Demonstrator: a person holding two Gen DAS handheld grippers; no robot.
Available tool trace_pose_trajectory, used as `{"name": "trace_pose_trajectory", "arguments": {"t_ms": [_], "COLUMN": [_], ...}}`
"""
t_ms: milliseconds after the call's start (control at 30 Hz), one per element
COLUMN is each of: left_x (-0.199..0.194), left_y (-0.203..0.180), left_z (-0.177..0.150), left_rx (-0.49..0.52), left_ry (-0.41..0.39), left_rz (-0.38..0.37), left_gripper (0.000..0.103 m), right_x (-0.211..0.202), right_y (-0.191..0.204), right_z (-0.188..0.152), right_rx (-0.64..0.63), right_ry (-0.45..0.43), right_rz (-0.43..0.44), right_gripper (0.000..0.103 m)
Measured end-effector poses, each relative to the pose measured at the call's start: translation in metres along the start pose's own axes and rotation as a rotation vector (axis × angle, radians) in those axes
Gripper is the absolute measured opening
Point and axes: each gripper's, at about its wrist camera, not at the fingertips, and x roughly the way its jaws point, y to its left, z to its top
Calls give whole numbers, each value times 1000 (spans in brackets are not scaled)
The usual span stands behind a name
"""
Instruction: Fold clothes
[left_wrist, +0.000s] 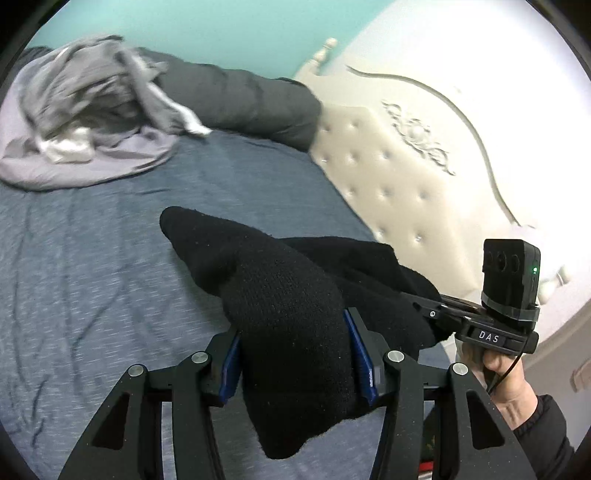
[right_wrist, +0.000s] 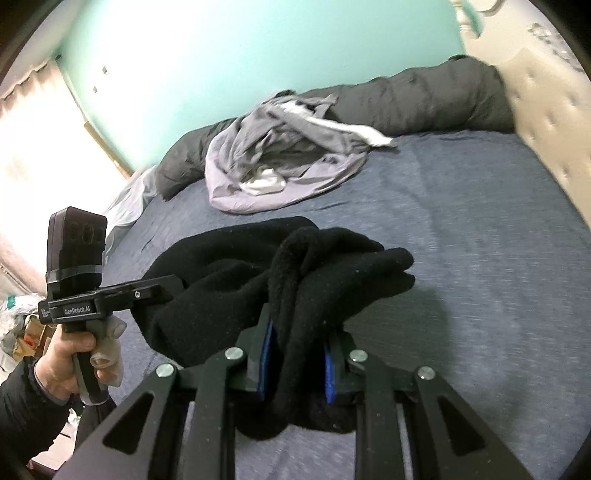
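Both grippers hold 1 black garment above the bed (left_wrist: 110, 258), clear of the blue-grey sheet. The left gripper (left_wrist: 293, 356) has its fingers set at a middling width, pressed on a thick bunched fold of the black garment (left_wrist: 280, 295). The right gripper (right_wrist: 297, 354) has its fingers narrow, clamped on a thinner gathered edge of the same cloth, which drapes between the 2 grips and sags in the middle.

The step in hand looks like lifting the garment to spread it. To do that well, the 2 hands should draw apart until the sag between them goes taut, keep both grips level so the cloth hangs straight, and lay it on the open sheet in front, away from the pile. The bunched hold in the left fingers may hide which edge is taken, so a re-grip nearer a corner could be needed.

Counted: 1 black garment, 2 grippers, 1 heap of grey clothes (right_wrist: 280, 155) whose pieces cannot be told apart, 1 long dark bolster (left_wrist: 240, 99), 1 cream headboard (left_wrist: 399, 166).
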Motion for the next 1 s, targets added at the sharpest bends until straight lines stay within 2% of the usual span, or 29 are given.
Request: {"name": "trace_pose_trajectory", "arguments": {"t_ms": [200,367,700,1000], "left_x": [38,77,154,225], "left_y": [-65,-107,-168,-207], "left_z": [12,23,54,73], "left_rx": [55,83,113,136], "left_ry": [20,44,68,28], "left_rz": [-42,-72,-107,-106], "left_gripper": [54,54,54,54], "right_x": [-52,-78,-108,-118], "right_y": [-45,-87,-165,-230], "right_z": [-10,-10,3,17], "right_rx": [20,46,39,-26], "right_ry": [-28,-38,-52,-69], "right_rz": [-50,-88,-150,-217], "right_gripper": [21,21,21,21]}}
